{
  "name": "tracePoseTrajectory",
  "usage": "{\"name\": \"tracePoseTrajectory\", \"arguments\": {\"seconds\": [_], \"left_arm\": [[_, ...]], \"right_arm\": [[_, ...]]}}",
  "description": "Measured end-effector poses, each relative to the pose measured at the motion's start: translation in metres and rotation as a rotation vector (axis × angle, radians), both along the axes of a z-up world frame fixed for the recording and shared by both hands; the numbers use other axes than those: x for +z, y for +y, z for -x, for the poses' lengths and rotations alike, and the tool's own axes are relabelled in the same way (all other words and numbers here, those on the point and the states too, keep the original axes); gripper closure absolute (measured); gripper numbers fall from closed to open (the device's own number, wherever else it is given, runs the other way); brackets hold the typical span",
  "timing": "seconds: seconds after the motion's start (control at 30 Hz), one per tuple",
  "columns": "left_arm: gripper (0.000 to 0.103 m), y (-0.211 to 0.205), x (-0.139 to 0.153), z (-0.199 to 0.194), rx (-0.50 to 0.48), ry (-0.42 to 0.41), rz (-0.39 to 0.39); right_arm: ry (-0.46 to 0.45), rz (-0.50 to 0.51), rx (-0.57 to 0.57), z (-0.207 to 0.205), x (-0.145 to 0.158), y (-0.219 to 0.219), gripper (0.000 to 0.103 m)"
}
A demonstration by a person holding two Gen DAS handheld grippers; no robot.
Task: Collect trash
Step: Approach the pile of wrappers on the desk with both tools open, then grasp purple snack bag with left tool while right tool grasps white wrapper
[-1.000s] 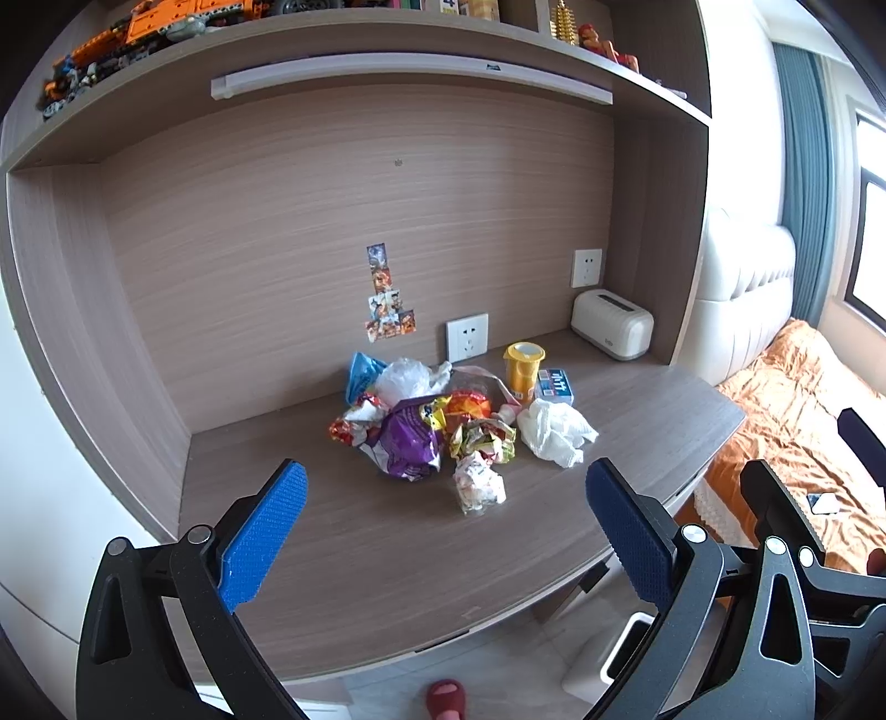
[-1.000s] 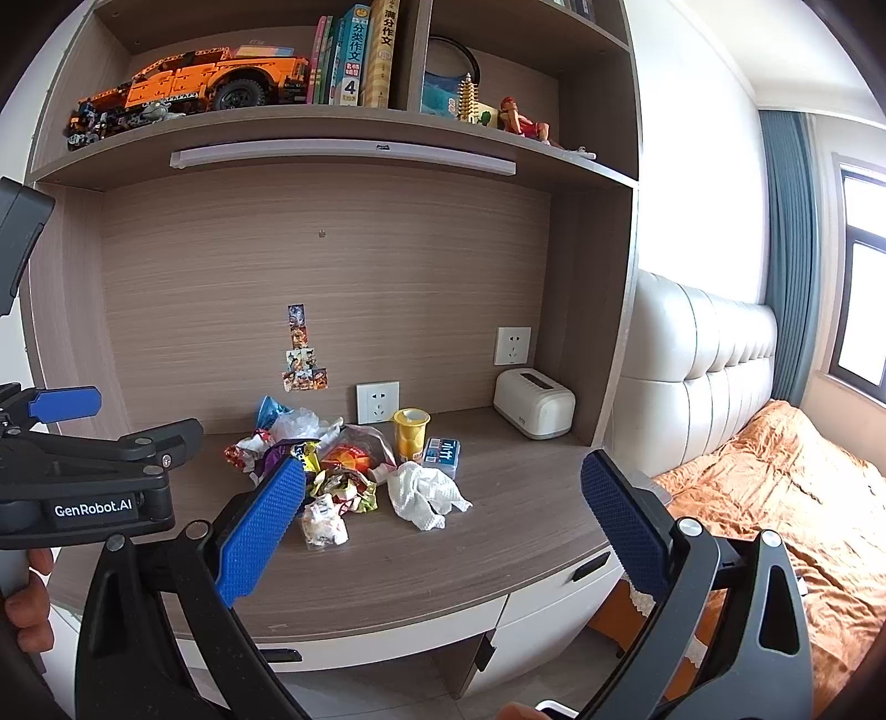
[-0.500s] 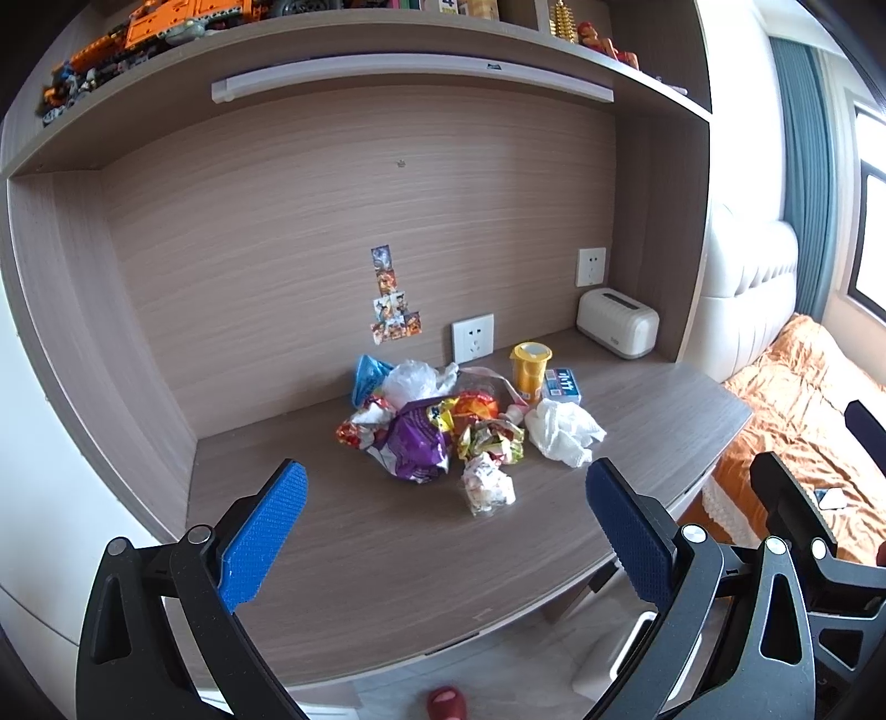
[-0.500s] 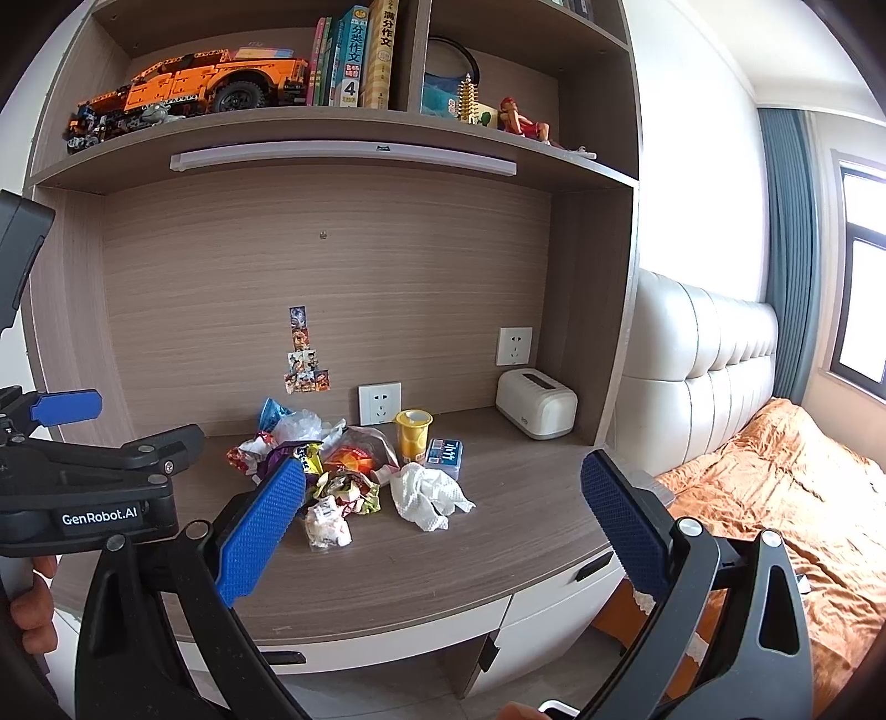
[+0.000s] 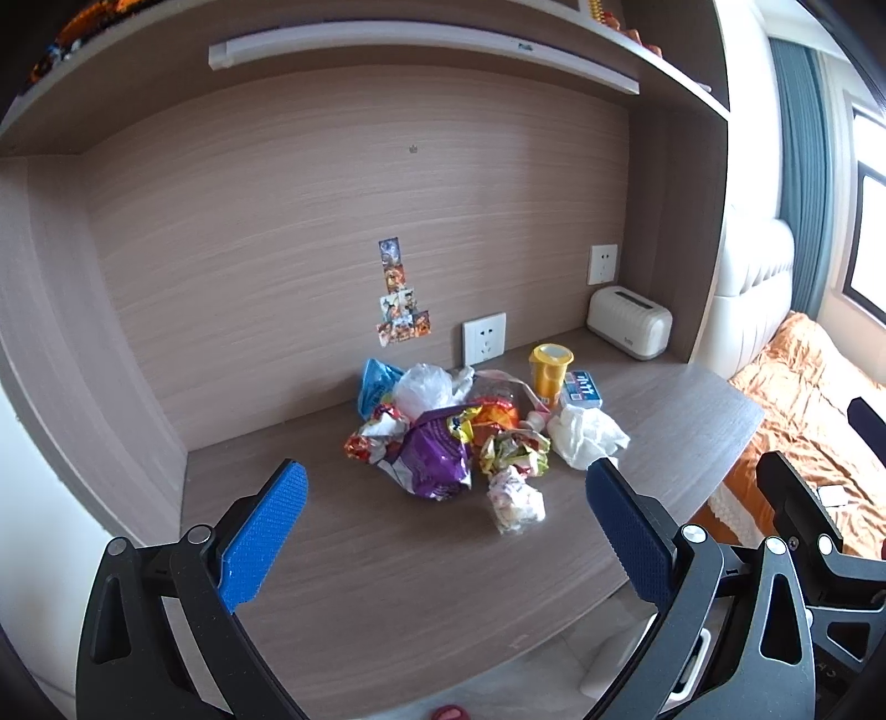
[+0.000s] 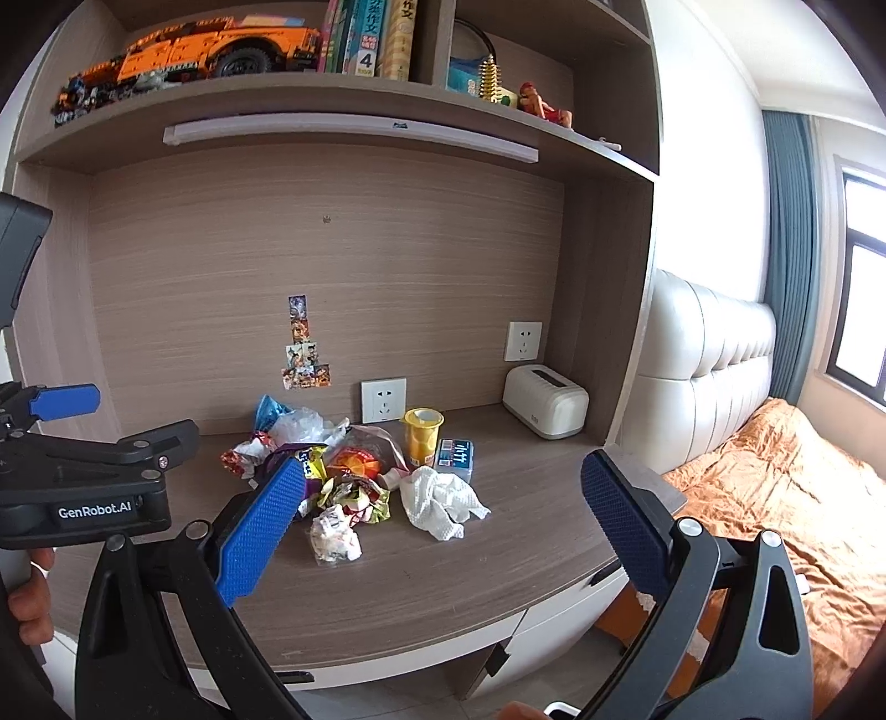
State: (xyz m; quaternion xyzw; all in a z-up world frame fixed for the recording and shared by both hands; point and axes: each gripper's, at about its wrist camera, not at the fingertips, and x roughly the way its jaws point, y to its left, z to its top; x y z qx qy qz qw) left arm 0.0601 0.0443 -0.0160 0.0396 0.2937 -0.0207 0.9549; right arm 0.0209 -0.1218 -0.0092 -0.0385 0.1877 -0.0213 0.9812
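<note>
Both claws, left (image 5: pixel 440 531) and right (image 6: pixel 443 526), are hanging wide apart, empty, facing trash (image 5: pixel 443 443) mid-desk (image 5: pixel 387 581); approach step, next reaching in.

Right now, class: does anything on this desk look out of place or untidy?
Yes. A heap of crumpled wrappers sits mid-desk below the socket, with a crumpled tissue and a wadded wrapper loose beside it. The toaster stands neatly.

**A bedroom at home**

Here's a built-in wooden desk (image 6: pixel 443 581) tucked beside a bed (image 6: pixel 786 482) with orange bedding and a padded headboard (image 6: pixel 709 354); above, a shelf (image 6: pixel 332 105) holds books (image 6: pixel 371 39) and a toy truck (image 6: pixel 216 47).
</note>
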Motion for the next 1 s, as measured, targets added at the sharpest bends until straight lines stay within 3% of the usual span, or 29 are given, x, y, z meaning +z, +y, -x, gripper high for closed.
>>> {"name": "tracePoseTrajectory", "arguments": {"seconds": [0.3, 0.6, 0.8, 1.0], "left_arm": [[0.004, 0.015, -0.009, -0.031, -0.043, -0.001, -0.015], [0.004, 0.025, -0.015, -0.068, -0.136, -0.035, -0.051], [0.004, 0.023, -0.035, -0.099, -0.240, -0.029, -0.067], [0.004, 0.030, -0.069, -0.144, -0.295, 0.056, 0.006]], "right_arm": [[0.033, 0.003, -0.010, -0.032, -0.008, 0.018, 0.003], [0.080, -0.002, 0.055, -0.063, -0.030, 0.035, 0.003], [0.190, 0.003, 0.101, -0.095, -0.065, 0.047, 0.003], [0.305, 0.025, 0.098, -0.122, -0.109, 0.061, 0.003]]}}
